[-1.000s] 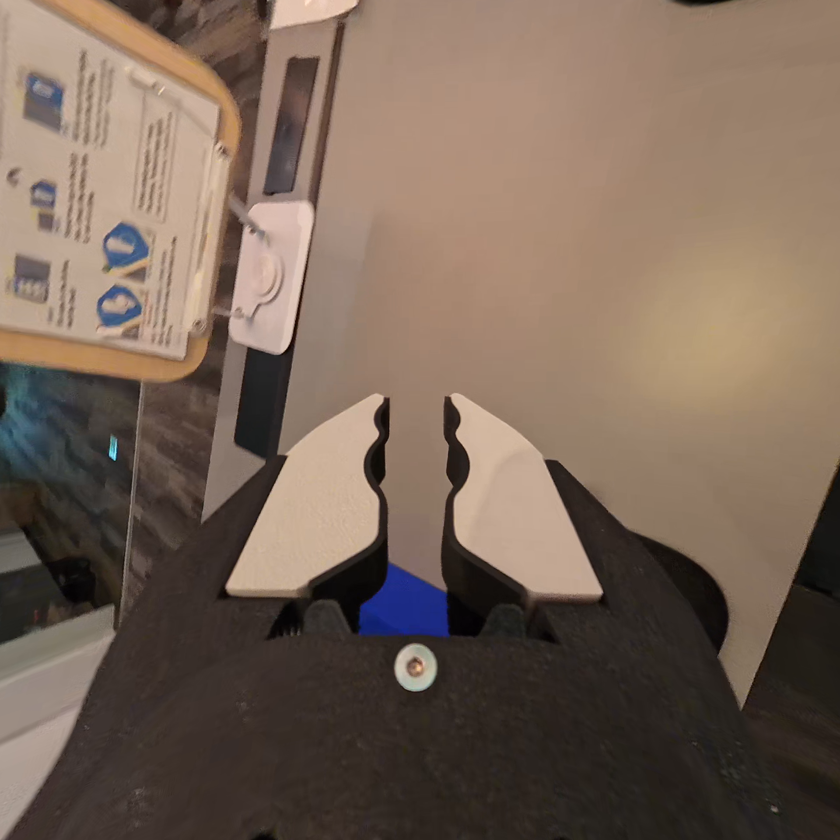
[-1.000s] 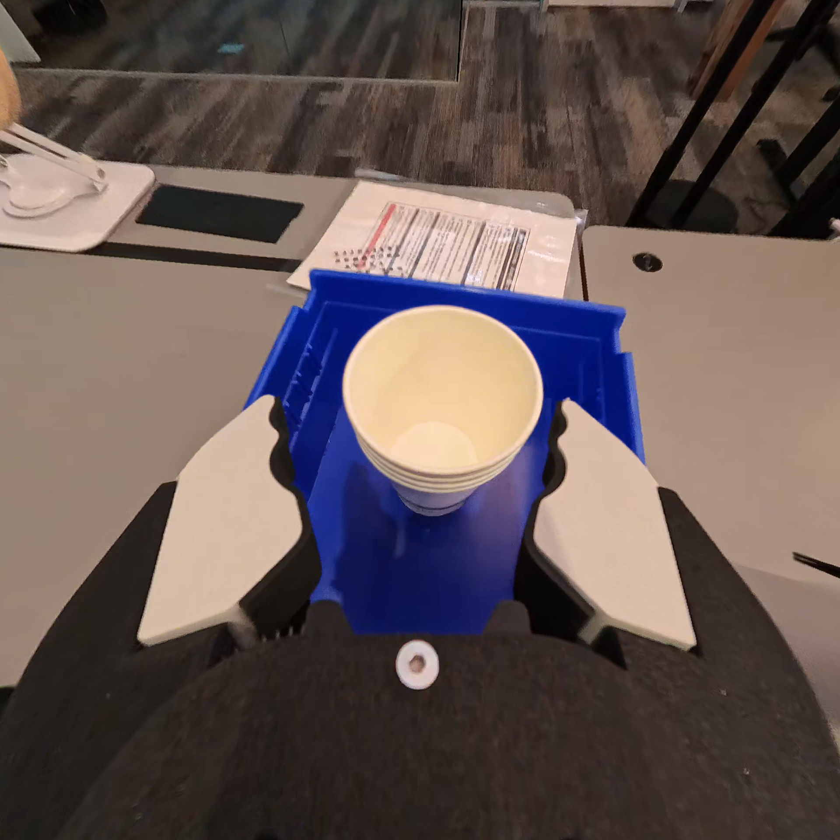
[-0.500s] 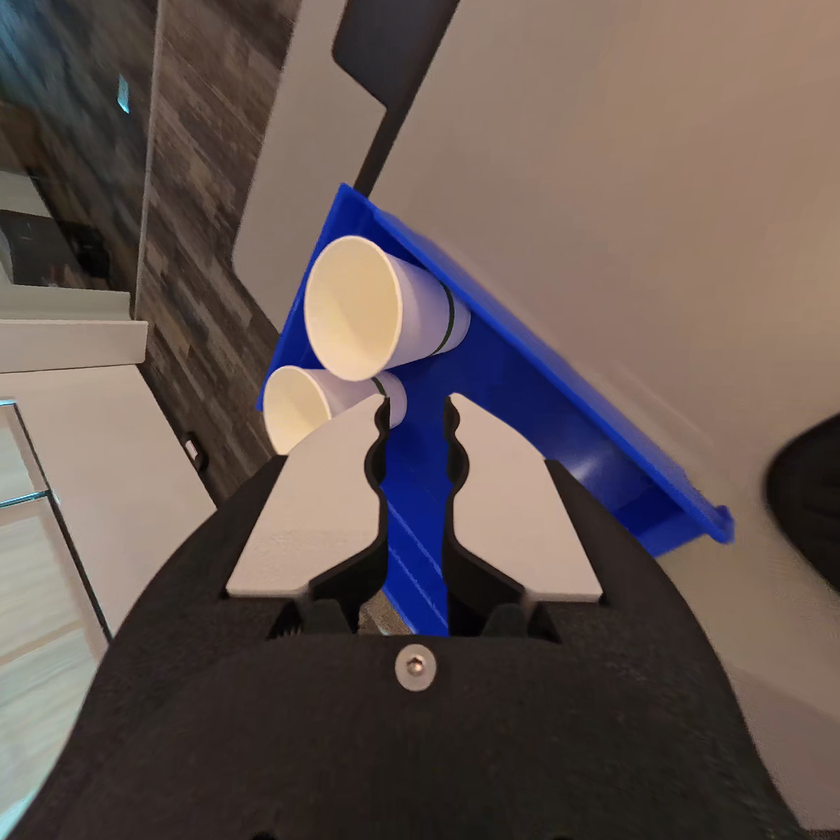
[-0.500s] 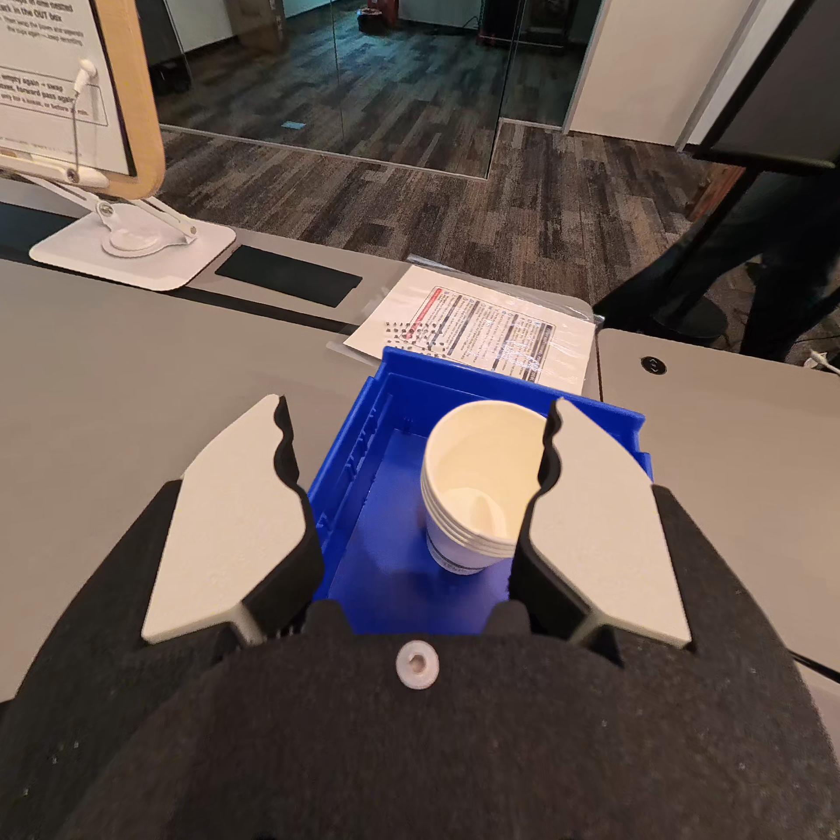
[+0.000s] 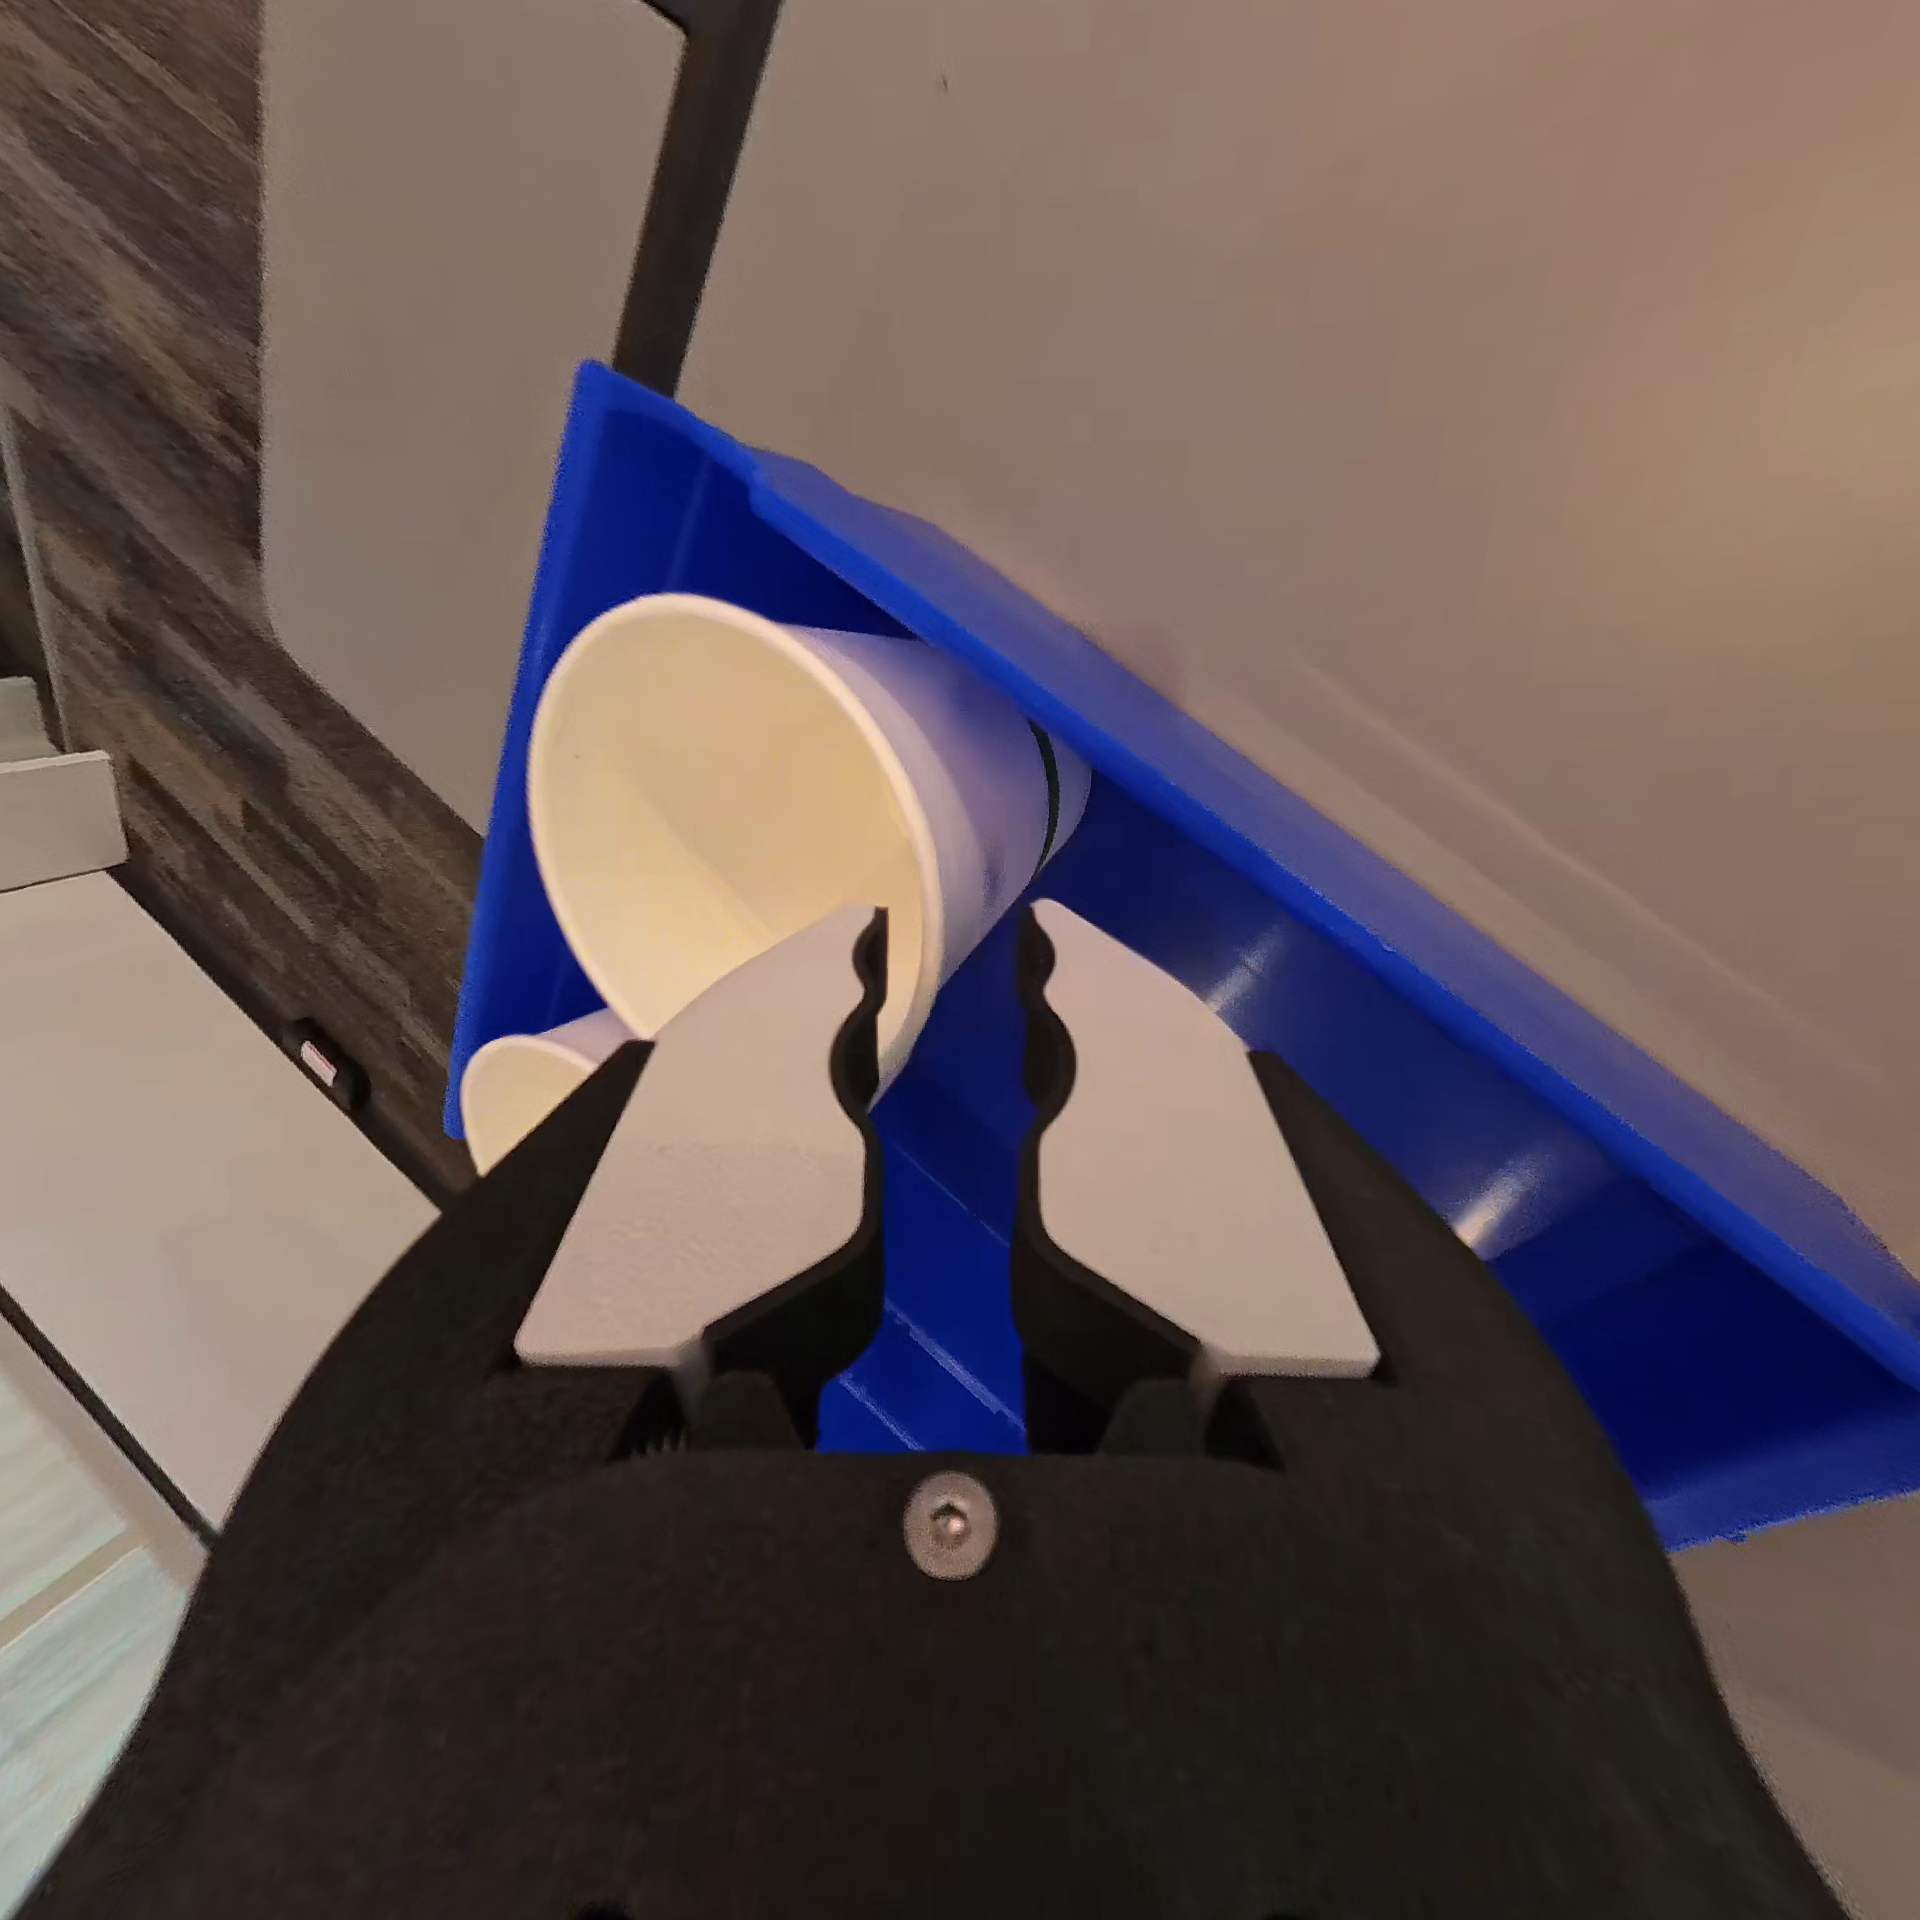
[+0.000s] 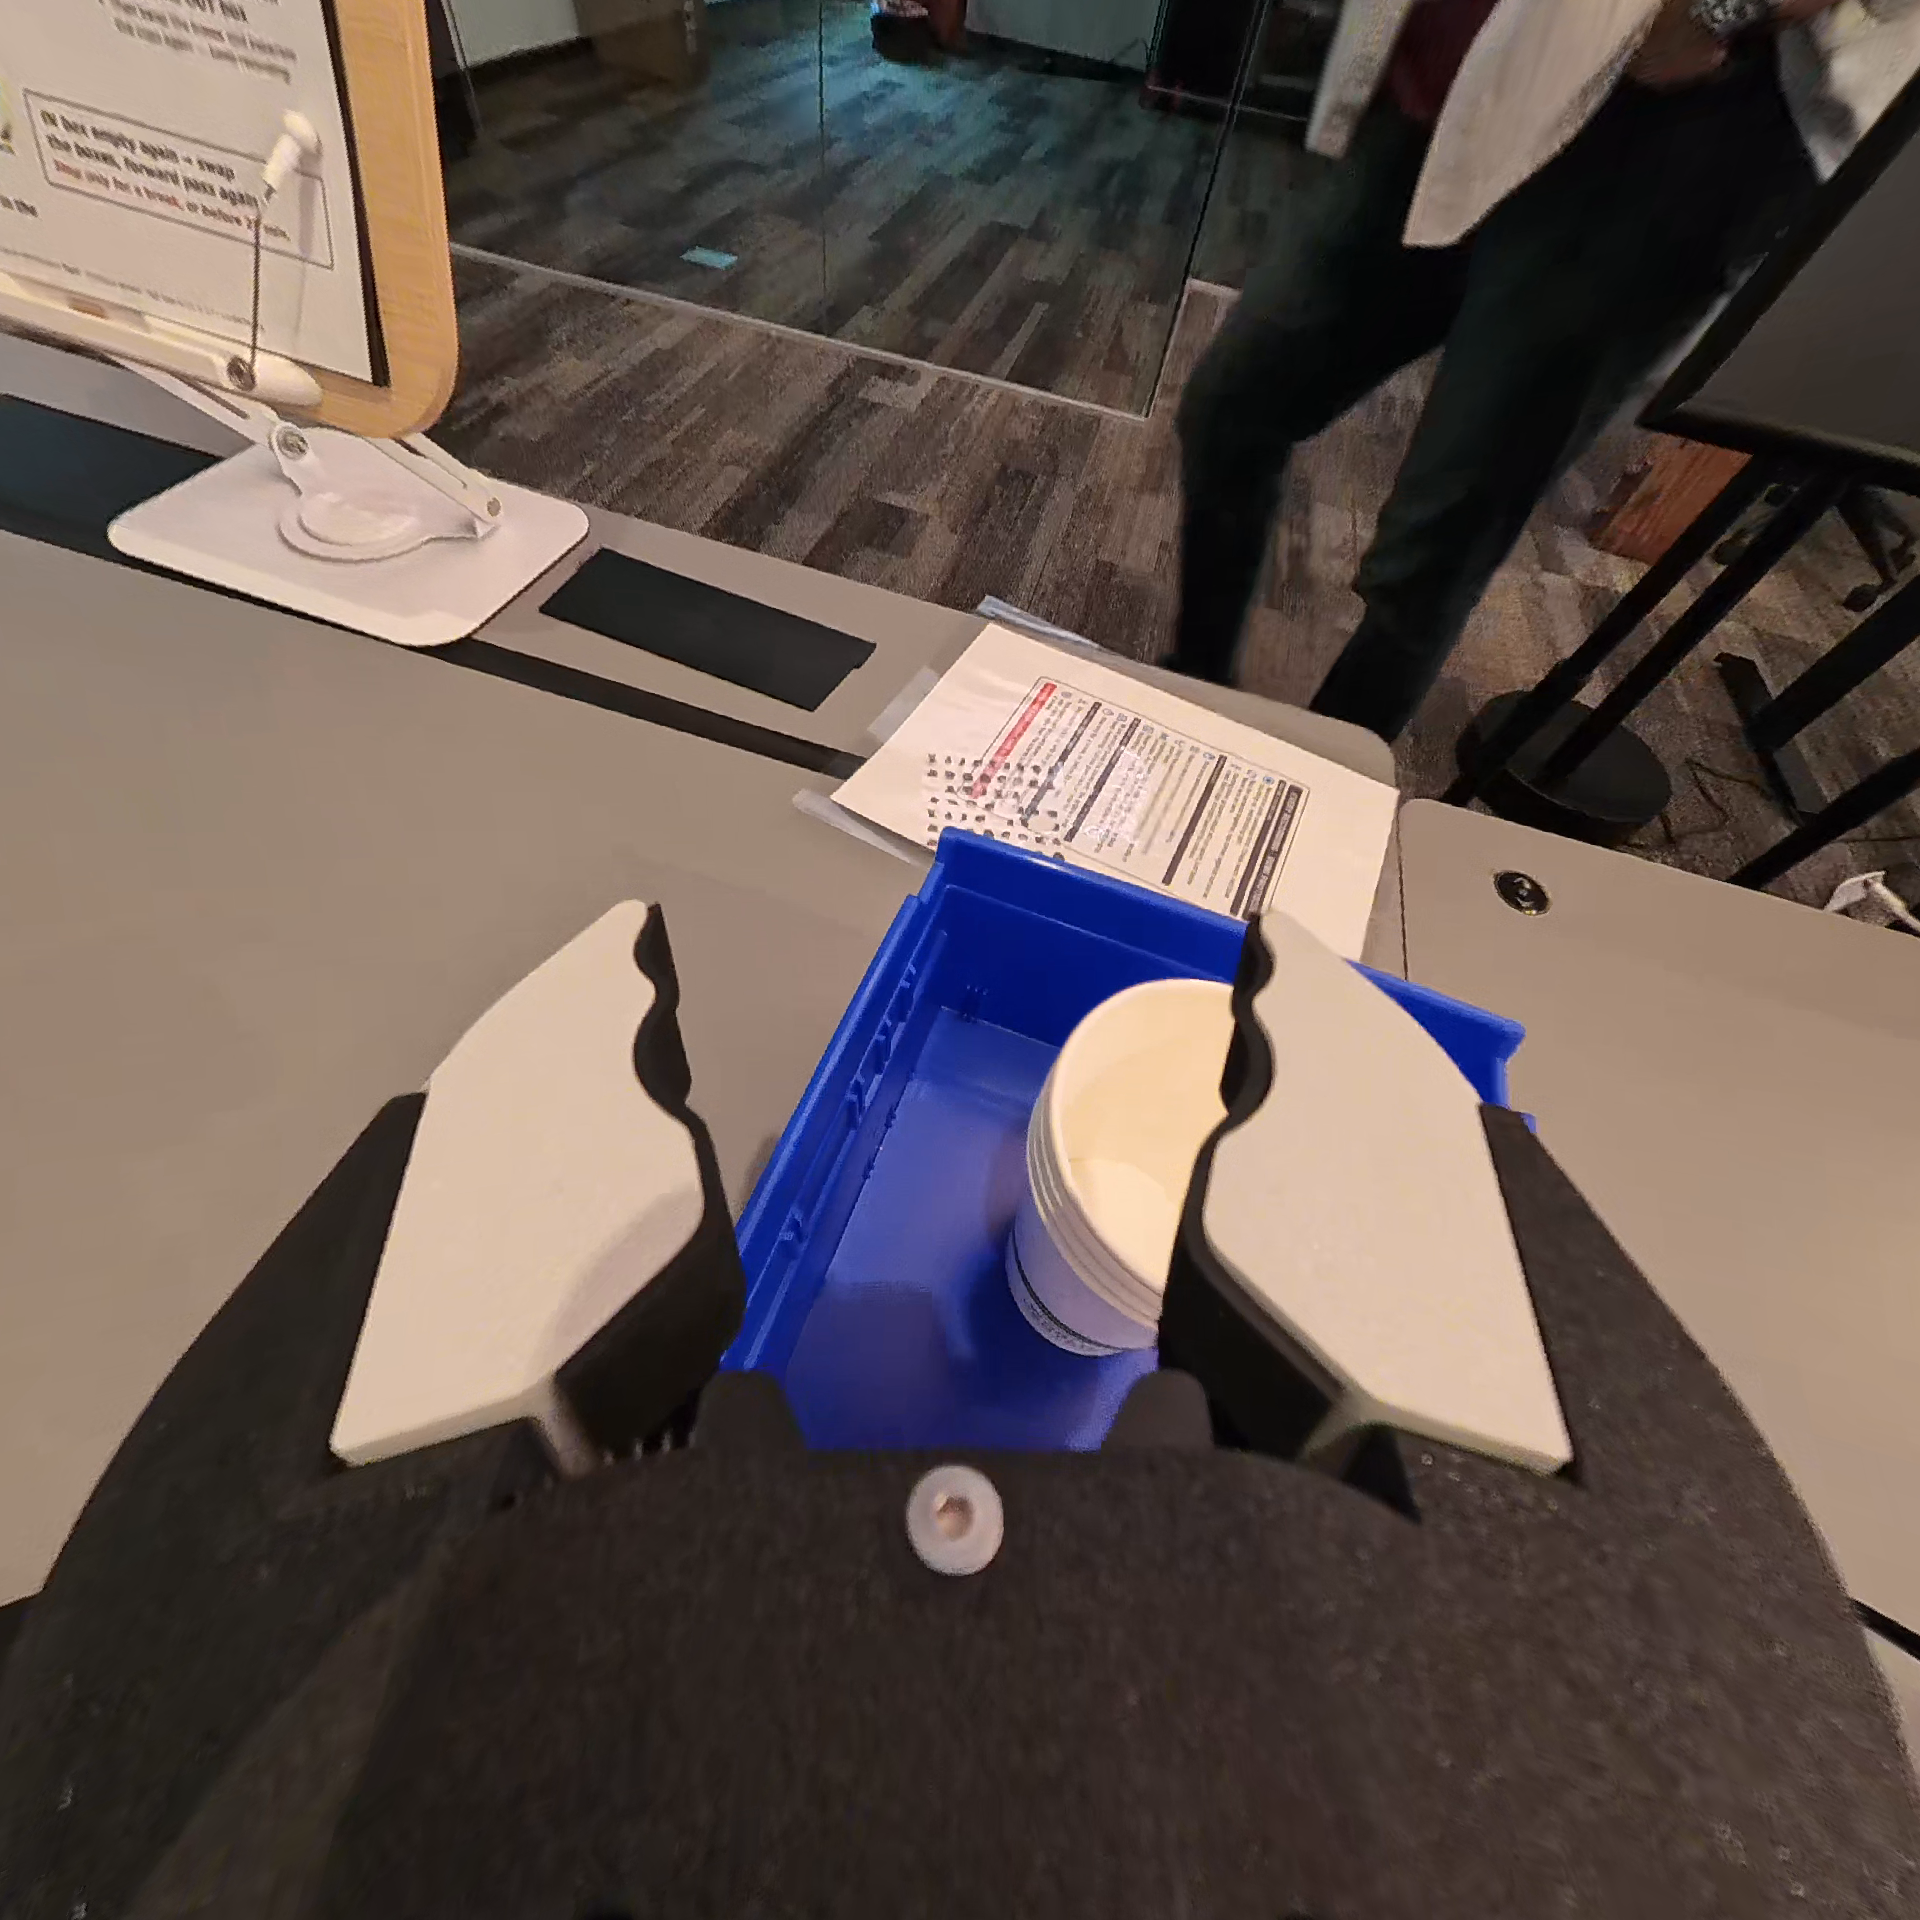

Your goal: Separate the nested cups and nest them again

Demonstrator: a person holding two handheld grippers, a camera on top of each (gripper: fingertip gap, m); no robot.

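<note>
We see a grey counter (image 6: 260,831) carrying everything, with wood-patterned flooring (image 6: 831,312) beyond its far edge, where a person's legs (image 6: 1351,416) in dark trousers stand.

On the counter sit two blue plastic bins. The bin under the right wrist view (image 6: 894,1195) holds a stack of nested white paper cups (image 6: 1101,1174), upright toward the bin's right side, with several rims showing one below another. Behind that bin lies a laminated printed sheet (image 6: 1132,790), touching or slipping under the bin's far wall. Farther left stands a wood-framed sign on a white hinged stand (image 6: 343,520), next to a black rectangular inset (image 6: 707,629) in the counter.

The other blue bin (image 5: 1299,935) fills the left wrist view, which is rolled so the bin runs diagonally. It holds two single white paper cups at its far end: a nearer cup (image 5: 748,821) with a dark band near its base, and a second cup (image 5: 520,1091) mostly hidden behind the gripper finger.

Our right gripper (image 6: 951,1013) is spread wide above its bin, its right finger overlapping the stack in view, nothing between the jaws. Our left gripper (image 5: 951,920) has its jaws close together with a narrow gap, the nearer cup's rim just beside the left fingertip (image 5: 821,966); we cannot tell whether it touches.
</note>
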